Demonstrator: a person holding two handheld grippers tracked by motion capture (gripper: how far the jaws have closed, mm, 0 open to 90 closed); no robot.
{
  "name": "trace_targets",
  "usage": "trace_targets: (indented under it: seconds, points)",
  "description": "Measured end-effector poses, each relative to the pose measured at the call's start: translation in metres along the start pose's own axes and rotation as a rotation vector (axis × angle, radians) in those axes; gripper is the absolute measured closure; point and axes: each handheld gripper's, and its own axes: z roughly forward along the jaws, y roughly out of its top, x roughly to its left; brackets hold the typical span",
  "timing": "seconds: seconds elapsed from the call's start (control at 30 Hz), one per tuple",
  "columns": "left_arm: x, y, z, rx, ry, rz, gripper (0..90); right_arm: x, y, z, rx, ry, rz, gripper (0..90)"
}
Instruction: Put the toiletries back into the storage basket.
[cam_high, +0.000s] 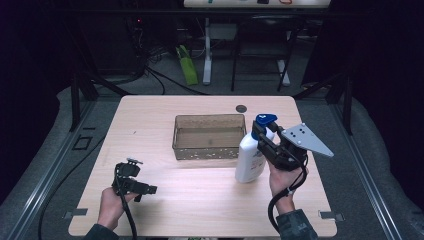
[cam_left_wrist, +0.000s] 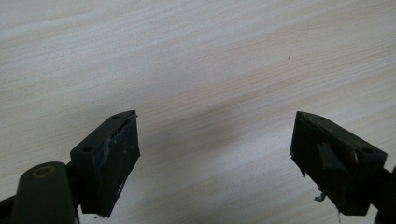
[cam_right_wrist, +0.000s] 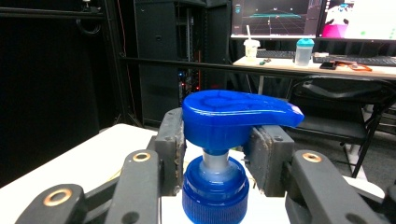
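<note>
Right claw (cam_high: 261, 136) pinches our white pump bottle (cam_high: 250, 160) at the neck, just under the blue pump head (cam_right_wrist: 233, 114), with a jaw pressed on either side. Below the claw the bottle stands upright on the tabletop (cam_high: 200, 195); just beside it, toward the left claw's side, sits the brown perforated bin (cam_high: 209, 136), which looks empty to us. We judge the step in hand to be carrying the bottle over to that bin, so we should keep the squeeze firm, lift straight up and clear the bin's near wall before lowering. Left claw (cam_left_wrist: 215, 154) hangs spread over bare wood, holding nothing, well apart from both.
</note>
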Motion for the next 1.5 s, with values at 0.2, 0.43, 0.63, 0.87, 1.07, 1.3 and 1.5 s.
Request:
trace_targets:
  seconds: [0.2,0.43,0.63,0.87,1.07,1.3,1.5]
  points:
    - [0.0,0.0,0.0,0.0,0.001,0.0,15.2,0.001,0.006,0.0,-0.007,0.003,-0.005,59.3]
    - [0.0,0.0,0.0,0.0,0.0,0.0,15.2,0.001,0.015,-0.001,-0.02,0.007,-0.006,59.3]
    - [0.001,0.001,0.0,0.003,-0.001,0.002,15.2,0.0,0.021,-0.001,-0.025,0.01,-0.006,59.3]
    - [0.001,0.001,0.0,0.004,-0.001,0.001,15.2,0.0,0.029,0.0,-0.03,0.011,-0.008,59.3]
    - [0.001,0.001,0.0,0.005,-0.001,0.004,15.2,-0.001,0.033,0.002,-0.027,0.016,-0.006,59.3]
    - [0.001,0.001,0.001,0.007,0.002,0.007,15.2,-0.001,0.04,0.005,-0.033,0.02,-0.01,59.3]
    - [0.001,0.001,0.001,0.009,0.003,0.009,15.2,-0.001,0.049,0.008,-0.042,0.022,-0.011,59.3]
